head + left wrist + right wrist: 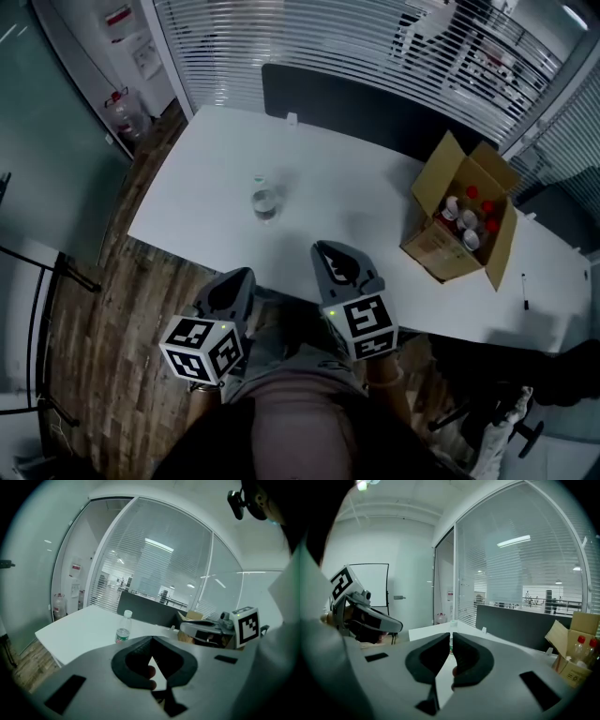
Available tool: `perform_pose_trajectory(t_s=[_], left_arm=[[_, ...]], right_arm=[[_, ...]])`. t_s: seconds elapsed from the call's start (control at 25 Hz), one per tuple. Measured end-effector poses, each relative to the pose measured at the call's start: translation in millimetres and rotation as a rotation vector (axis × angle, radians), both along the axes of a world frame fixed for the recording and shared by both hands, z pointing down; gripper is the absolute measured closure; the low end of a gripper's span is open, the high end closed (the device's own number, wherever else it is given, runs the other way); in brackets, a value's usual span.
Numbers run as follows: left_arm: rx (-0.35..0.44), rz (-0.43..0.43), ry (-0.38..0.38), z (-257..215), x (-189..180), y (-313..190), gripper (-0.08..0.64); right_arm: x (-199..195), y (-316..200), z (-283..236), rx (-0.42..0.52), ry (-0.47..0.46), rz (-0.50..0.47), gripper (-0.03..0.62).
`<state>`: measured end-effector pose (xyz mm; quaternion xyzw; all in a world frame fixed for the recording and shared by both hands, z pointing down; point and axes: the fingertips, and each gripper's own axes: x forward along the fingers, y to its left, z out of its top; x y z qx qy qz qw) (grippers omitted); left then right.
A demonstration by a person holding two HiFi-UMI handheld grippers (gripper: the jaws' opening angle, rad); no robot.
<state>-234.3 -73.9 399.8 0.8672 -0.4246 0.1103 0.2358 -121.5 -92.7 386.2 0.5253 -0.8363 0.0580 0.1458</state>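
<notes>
Water bottle [265, 200] stands upright on the white table [375, 178], ahead of both grippers and well apart from them. Nearest, at the table's front edge, the left gripper [247, 273] is clenched on nothing. The right gripper [320, 247] shows only a thin slit between its jaws, with nothing gripped. Farther right, an open cardboard box [433, 246] holds red-capped bottles [469, 221].

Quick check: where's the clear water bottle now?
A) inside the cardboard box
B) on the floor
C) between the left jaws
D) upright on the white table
D: the water bottle stands upright on the white table, apart from the cardboard box and the left gripper.
</notes>
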Motion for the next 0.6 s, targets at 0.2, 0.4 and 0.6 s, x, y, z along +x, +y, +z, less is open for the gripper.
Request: perform_pose_trajectory(t_s=[0.2,0.4,0.6], left_arm=[[0.013,0.021,-0.009,-1.4,17.7,25.8,0.551],[0.024,0.03,0.024,-6.8,33.9,44.2,0.551],[0.026,0.049,0.033,-9.0,52.8,61.6,0.551]], right_arm=[[8.1,26.9,-3.2,-0.011,-0.045,-0.028,0.554],[19.3,46.5,-8.2,0.006,-0.06,-0.039,0.554],[40.0,65.0,-7.2,0.021,-0.031,-0.004,0.554]])
